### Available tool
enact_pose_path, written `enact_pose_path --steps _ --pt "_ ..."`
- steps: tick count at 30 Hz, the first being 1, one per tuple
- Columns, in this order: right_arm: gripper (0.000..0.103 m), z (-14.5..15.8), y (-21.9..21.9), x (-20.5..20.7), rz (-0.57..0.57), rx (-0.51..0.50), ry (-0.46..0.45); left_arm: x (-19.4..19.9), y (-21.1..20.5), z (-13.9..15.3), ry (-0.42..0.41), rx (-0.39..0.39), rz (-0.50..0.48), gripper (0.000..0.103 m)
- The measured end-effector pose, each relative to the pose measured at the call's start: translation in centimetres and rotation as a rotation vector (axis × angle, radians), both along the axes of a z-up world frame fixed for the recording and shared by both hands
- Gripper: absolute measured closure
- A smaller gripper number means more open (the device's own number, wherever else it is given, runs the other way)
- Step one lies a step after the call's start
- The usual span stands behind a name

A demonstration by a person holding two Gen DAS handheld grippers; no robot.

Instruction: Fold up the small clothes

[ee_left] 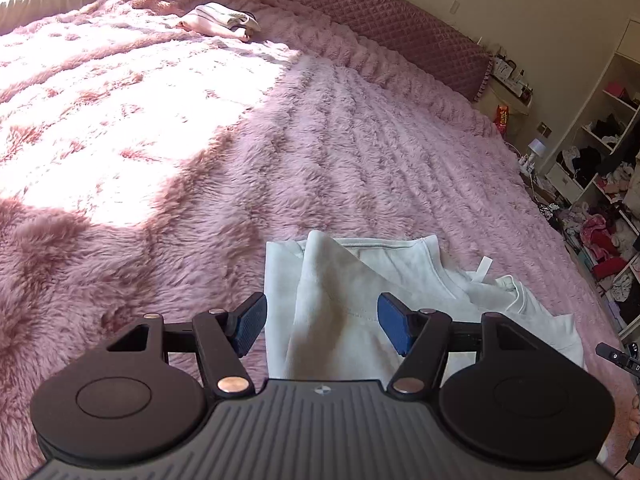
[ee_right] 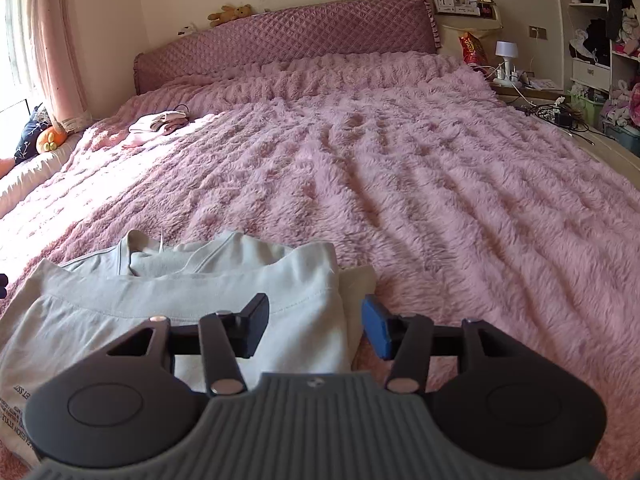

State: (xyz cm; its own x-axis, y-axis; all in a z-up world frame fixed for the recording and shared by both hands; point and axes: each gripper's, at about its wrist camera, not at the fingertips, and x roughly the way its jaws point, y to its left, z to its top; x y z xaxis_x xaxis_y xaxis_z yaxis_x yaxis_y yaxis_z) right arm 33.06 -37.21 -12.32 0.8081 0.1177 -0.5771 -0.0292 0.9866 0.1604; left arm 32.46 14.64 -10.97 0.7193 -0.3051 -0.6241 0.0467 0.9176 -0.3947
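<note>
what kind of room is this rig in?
A lived-in bedroom, most likely: a large bed under a fluffy pink blanket, a quilted headboard against the wall, and open shelves of clothes beside it.

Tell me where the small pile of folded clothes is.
The folded clothes lie far up the pink fluffy blanket, on its sunlit left side near the headboard in the right wrist view.

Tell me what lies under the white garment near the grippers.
The white garment lies on the fluffy pink blanket, which shows all around it. Whatever is beneath its folded layers is covered.
</note>
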Motion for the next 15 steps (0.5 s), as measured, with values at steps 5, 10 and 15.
enact_pose_path --steps 5,10,15 --pt "0.054 -1.7 1.2 4.6 -0.017 -0.04 0.052 2.5 -1.0 -1.6 0.016 -0.056 -0.009 0.031" --pt "0.077 -3.2 1.5 6.1 0.023 -0.045 0.066 2.7 -0.8 -2.6 -0.011 -0.053 -0.037 0.065" --pt "0.1 -2.9 1.4 5.6 0.011 -0.056 -0.004 2.0 -0.8 -1.8 -0.071 0.007 -0.007 0.095"
